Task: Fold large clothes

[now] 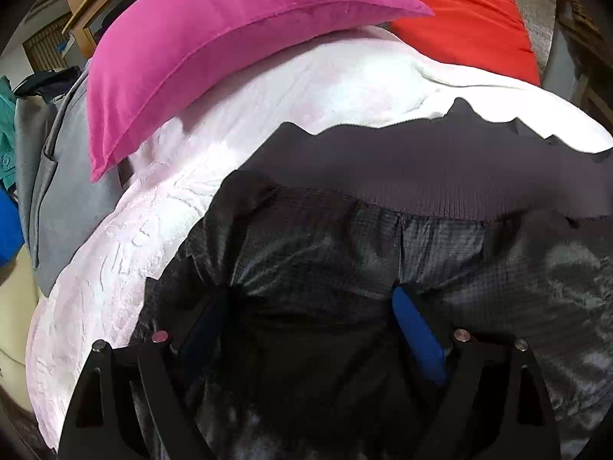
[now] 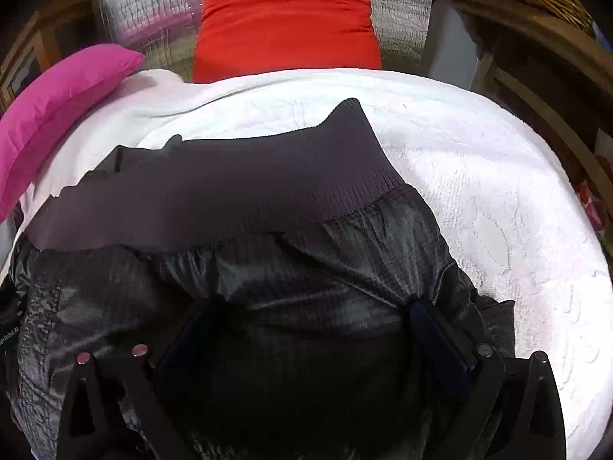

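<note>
Left wrist view: left gripper (image 1: 310, 318) and right gripper (image 2: 306, 329) stand wide, jacket (image 1: 345, 253) fabric bunched between; grip unconfirmed. Keep ribbed hem (image 2: 214, 191) level.

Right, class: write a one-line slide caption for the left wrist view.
Left hand-held gripper straddles bunched dark jacket with ribbed hem on white blanket, pink pillow behind.

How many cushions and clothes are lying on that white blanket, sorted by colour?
Pink cushion: 1
Red cushion: 1
Dark jacket: 1
Total: 3
</note>
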A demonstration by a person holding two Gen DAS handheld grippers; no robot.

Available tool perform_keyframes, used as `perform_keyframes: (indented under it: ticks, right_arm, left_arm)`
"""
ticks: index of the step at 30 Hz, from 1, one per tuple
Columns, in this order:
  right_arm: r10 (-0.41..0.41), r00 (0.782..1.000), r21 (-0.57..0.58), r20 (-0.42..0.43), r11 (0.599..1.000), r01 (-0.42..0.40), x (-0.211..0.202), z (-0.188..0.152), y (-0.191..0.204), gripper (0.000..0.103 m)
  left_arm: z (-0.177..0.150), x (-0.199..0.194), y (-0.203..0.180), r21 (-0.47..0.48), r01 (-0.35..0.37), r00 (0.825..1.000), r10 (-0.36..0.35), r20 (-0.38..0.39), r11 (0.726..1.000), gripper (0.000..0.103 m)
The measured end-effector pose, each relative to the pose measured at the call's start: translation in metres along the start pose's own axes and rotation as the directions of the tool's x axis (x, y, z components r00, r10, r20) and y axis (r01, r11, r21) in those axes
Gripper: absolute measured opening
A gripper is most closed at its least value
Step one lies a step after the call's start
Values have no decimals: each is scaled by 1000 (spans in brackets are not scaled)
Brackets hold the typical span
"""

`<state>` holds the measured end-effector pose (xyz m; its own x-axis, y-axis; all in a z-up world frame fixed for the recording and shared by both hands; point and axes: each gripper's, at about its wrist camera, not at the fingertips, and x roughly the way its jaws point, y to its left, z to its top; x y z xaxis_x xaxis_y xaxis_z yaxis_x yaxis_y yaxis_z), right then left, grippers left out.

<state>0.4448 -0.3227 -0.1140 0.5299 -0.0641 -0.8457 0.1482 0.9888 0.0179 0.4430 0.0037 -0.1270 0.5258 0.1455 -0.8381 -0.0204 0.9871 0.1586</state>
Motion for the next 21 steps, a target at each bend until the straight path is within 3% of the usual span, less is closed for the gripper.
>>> perform_keyframes:
  ticks: [2,5,8,12,15,18,21]
  right_arm:
    - [-8,999,27,45,1000,7,-23,-5,-4,102]
    - [11,985,53,172,998,-21,-70,-22,-1,102]
    - [81,972,6,221,996,-84,-97,-37,25,103]
    - [68,984,-106,166,993,-51,-82,-60,61,103]
    - [55,996,-80,66,996,-50,-48,-71,60,103]
    - [6,998,-124,57,992,1,-43,-75,67,103]
    - [12,998,-109,61,994,-5,-38,-77,65,103]
  left_arm:
    - [-3,-17,9,-20,7,1000,-7,18,1000,89]
    - [-10,-54,15,-51,16,992,-10,124,999,89]
    - [-21,-83,-1,-30,66,982,-60,179,997,89]
    - [-40,-84,-40,57,72,982,-80,169,996,89]
    - [-48,-60,-58,97,42,997,-49,66,994,89]
    - [-48,-41,-57,78,62,998,-63,13,995,91]
    - [-48,-37,-58,93,47,999,-49,18,995,93]
